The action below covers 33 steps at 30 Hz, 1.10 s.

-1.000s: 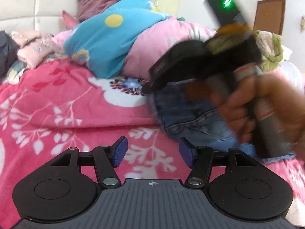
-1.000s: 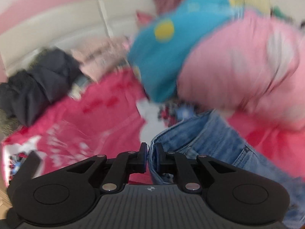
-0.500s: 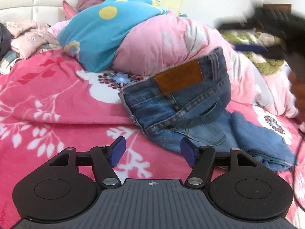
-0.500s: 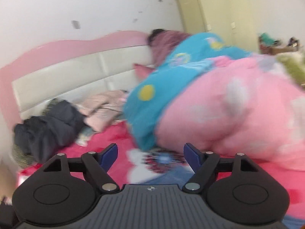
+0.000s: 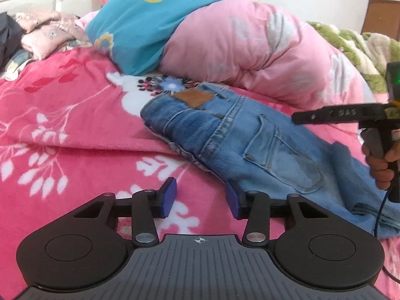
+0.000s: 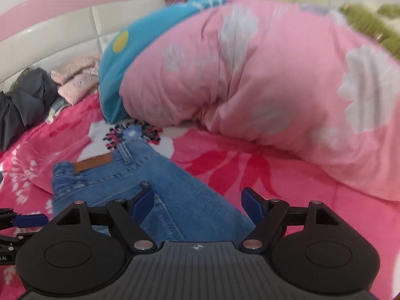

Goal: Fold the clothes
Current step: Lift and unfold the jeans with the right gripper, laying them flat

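Note:
A pair of blue jeans [image 5: 250,140] lies folded lengthwise on the pink flowered bedspread [image 5: 62,125], its brown waist patch at the far end. My left gripper [image 5: 201,197] is open just in front of the jeans' near edge, its right pad touching the denim. The right gripper [image 5: 325,117] appears at the right edge of the left wrist view, held by a hand [image 5: 382,165]. In the right wrist view the right gripper [image 6: 197,203] is open above the jeans [image 6: 160,187], holding nothing.
A bulky pink quilt [image 5: 250,47] and a blue quilt [image 5: 140,25] are piled behind the jeans. Pink folded clothes [image 5: 47,32] and a dark garment [image 6: 25,105] lie by the headboard. A green blanket [image 5: 355,45] sits far right.
The right gripper let go of the jeans' waist, opened and swung away to the right. The jeans dropped and now lie flat. My left gripper stayed open.

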Each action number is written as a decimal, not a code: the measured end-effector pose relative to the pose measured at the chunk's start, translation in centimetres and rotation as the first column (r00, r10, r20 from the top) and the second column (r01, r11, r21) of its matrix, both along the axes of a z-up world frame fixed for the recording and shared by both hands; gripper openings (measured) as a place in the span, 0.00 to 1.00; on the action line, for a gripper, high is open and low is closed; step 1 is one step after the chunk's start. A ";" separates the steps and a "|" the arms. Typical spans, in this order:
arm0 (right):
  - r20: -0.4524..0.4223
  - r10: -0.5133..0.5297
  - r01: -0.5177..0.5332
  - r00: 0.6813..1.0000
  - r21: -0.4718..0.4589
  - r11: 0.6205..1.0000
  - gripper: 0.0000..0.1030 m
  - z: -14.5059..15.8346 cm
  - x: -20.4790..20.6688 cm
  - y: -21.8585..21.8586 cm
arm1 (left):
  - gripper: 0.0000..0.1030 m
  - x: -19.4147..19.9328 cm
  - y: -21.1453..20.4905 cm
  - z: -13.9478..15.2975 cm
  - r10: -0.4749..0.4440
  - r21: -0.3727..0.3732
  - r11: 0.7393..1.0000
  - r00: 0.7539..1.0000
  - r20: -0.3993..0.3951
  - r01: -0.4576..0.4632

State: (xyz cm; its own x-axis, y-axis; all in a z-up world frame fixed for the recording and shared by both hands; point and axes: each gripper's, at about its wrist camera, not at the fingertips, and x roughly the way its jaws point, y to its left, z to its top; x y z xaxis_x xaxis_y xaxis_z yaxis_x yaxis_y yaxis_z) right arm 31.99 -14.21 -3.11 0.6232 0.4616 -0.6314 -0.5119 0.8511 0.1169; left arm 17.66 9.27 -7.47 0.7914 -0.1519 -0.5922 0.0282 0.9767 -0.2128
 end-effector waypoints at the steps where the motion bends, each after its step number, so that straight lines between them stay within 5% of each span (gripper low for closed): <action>1: -0.017 0.014 -0.014 1.000 -0.003 1.000 0.75 -0.6 0.7 0.2 | 0.41 0.1 0.0 -0.1 0.005 0.001 1.000 1.000 -0.003 -0.005; 5: -0.047 0.048 -0.050 0.998 -0.047 0.998 0.57 -2.1 1.6 1.0 | 0.41 0.2 -0.3 -0.1 0.007 0.021 1.000 1.000 -0.002 -0.007; 9: 0.000 0.051 -0.050 0.999 -0.071 0.996 0.12 -1.8 0.7 0.7 | 0.41 0.3 -0.4 -0.1 0.007 0.025 1.000 1.000 -0.003 -0.007; 22: 0.037 0.171 -0.163 0.985 -0.164 0.973 0.01 1.1 -5.0 2.3 | 0.42 -0.8 1.4 0.3 0.031 -0.047 0.998 1.000 -0.001 -0.031; 26: 0.059 0.227 -0.211 0.972 -0.203 0.956 0.01 1.6 -7.0 3.4 | 0.42 -1.0 1.8 0.4 0.031 -0.056 0.998 0.999 0.004 -0.031; 29: 0.090 0.123 -0.100 0.988 -0.226 0.969 0.05 1.5 -5.7 3.1 | 0.42 -1.2 2.1 0.4 0.028 -0.058 0.998 1.000 0.005 -0.027; 30: 0.088 0.085 -0.064 0.992 -0.222 0.973 0.15 1.4 -4.9 2.8 | 0.42 -1.2 2.2 0.3 0.026 -0.058 0.998 1.000 0.004 -0.025; 31: 0.082 0.047 -0.028 0.996 -0.213 0.977 0.37 1.1 -4.0 2.5 | 0.42 -1.2 2.3 0.3 0.023 -0.057 0.998 1.000 0.003 -0.023; 33: 0.066 -0.009 0.023 0.998 -0.211 0.977 0.55 0.1 -2.3 2.1 | 0.43 -1.2 2.2 0.3 0.019 -0.052 0.998 1.000 0.002 -0.019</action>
State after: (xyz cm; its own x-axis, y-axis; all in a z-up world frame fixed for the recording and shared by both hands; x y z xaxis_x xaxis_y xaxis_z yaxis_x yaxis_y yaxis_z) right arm 29.73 -12.13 -3.00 0.6719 0.3113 -0.6721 -0.4985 0.8611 -0.0996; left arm 16.44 11.46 -7.14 0.7957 -0.1676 -0.5821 0.0103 0.9646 -0.2636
